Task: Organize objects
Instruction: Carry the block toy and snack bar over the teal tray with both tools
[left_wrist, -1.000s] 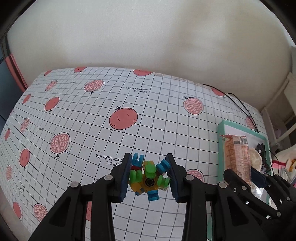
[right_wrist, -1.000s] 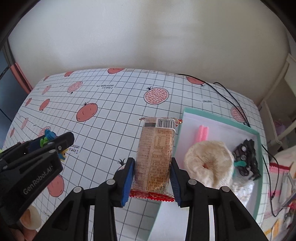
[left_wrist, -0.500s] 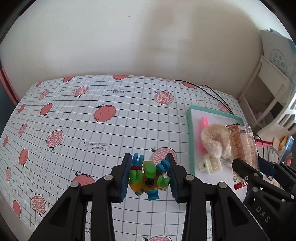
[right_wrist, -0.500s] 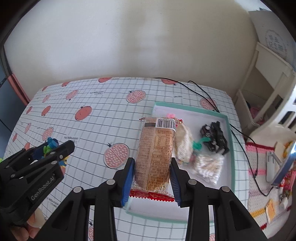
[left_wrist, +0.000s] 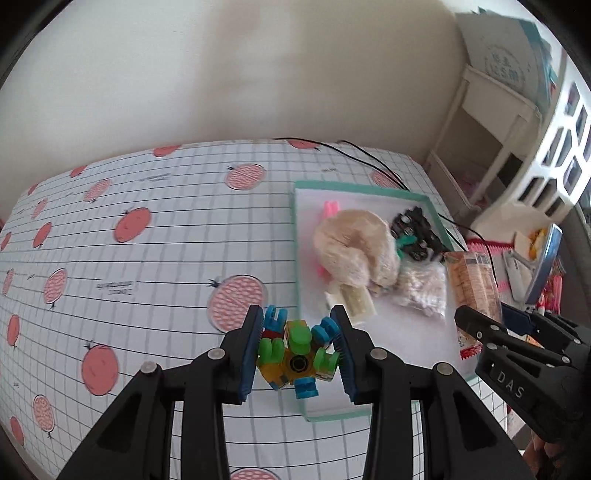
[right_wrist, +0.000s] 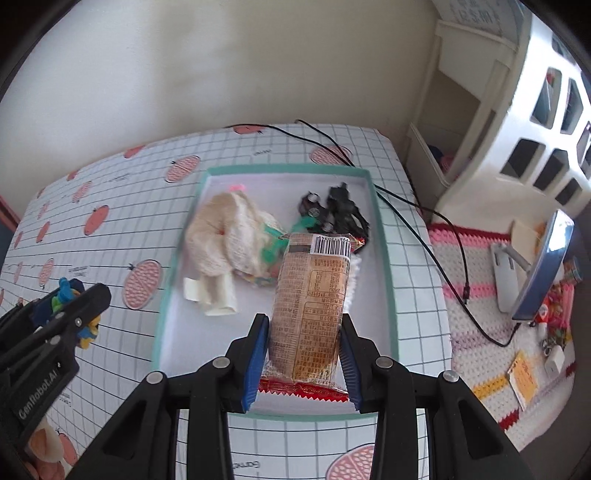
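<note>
My left gripper (left_wrist: 297, 350) is shut on a colourful block toy (left_wrist: 295, 354) of green, blue and yellow pieces, held above the table just left of the teal tray (left_wrist: 360, 187). My right gripper (right_wrist: 303, 350) is shut on an orange snack packet (right_wrist: 314, 299), held over the tray's (right_wrist: 384, 273) near half. In the tray lie a cream knitted item (right_wrist: 225, 236), a black clump with cables (right_wrist: 338, 212), a small white box (right_wrist: 218, 295) and a pink piece (left_wrist: 330, 208). The right gripper with the packet (left_wrist: 474, 280) shows at the right of the left wrist view.
The table carries a grid cloth with red fruit prints (left_wrist: 133, 229). A black cable (right_wrist: 424, 236) runs off the right edge to the floor. White shelving (right_wrist: 524, 122), a striped rug (right_wrist: 491, 258) and small items stand right of the table.
Both grippers have swung rightward, each still holding its object. The snack packet has gone from the tray's left rim to over the tray; the block toy has come close to the tray's left edge.
</note>
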